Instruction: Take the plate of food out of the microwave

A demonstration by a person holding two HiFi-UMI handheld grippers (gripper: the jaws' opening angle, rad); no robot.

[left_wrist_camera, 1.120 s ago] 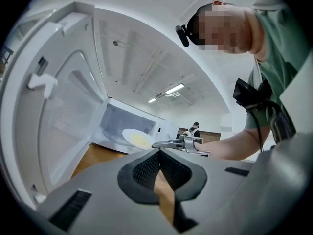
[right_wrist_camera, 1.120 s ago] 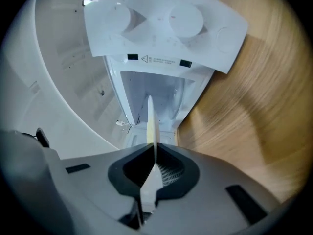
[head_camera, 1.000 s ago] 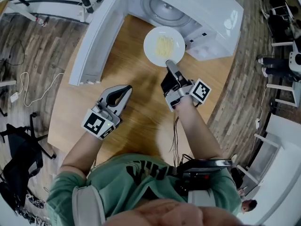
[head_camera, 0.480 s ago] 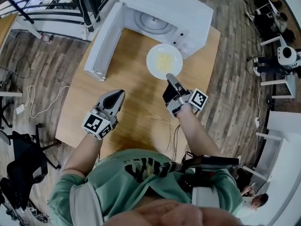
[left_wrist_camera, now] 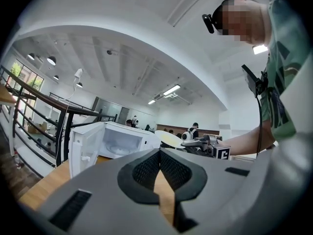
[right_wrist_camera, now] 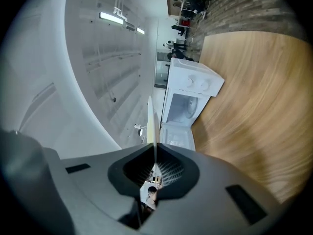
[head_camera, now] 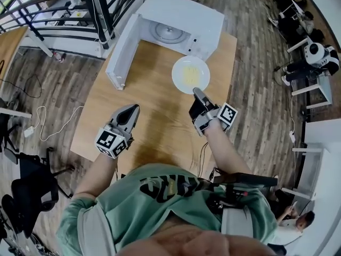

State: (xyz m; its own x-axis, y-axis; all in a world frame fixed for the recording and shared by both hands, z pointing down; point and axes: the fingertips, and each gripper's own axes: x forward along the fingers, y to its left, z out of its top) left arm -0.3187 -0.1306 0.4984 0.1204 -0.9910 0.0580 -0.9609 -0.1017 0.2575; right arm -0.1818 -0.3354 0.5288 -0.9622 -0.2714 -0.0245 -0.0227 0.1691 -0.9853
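A white plate (head_camera: pixel 191 73) with pale yellow food hangs over the wooden table (head_camera: pixel 154 127), in front of the white microwave (head_camera: pixel 178 23) and outside it. My right gripper (head_camera: pixel 197 91) is shut on the plate's near rim. In the right gripper view the plate (right_wrist_camera: pixel 151 119) shows edge-on between the jaws of the right gripper (right_wrist_camera: pixel 155 153). The microwave door (head_camera: pixel 121 57) stands wide open and the glass turntable (head_camera: pixel 169 32) inside is bare. My left gripper (head_camera: pixel 133 108) is shut on nothing, off to the left of the plate; in its own view the left gripper (left_wrist_camera: pixel 157 154) has its pads meeting.
The table's edges lie close to the left and right of my arms. A black railing (head_camera: pixel 101 9) and cables (head_camera: pixel 42 124) are on the floor side at the left. Chairs and a white robot (head_camera: pixel 314 55) stand at the right.
Both grippers have drawn back from the microwave and risen. The plate has come along in the right gripper and now hangs farther from the open cavity.
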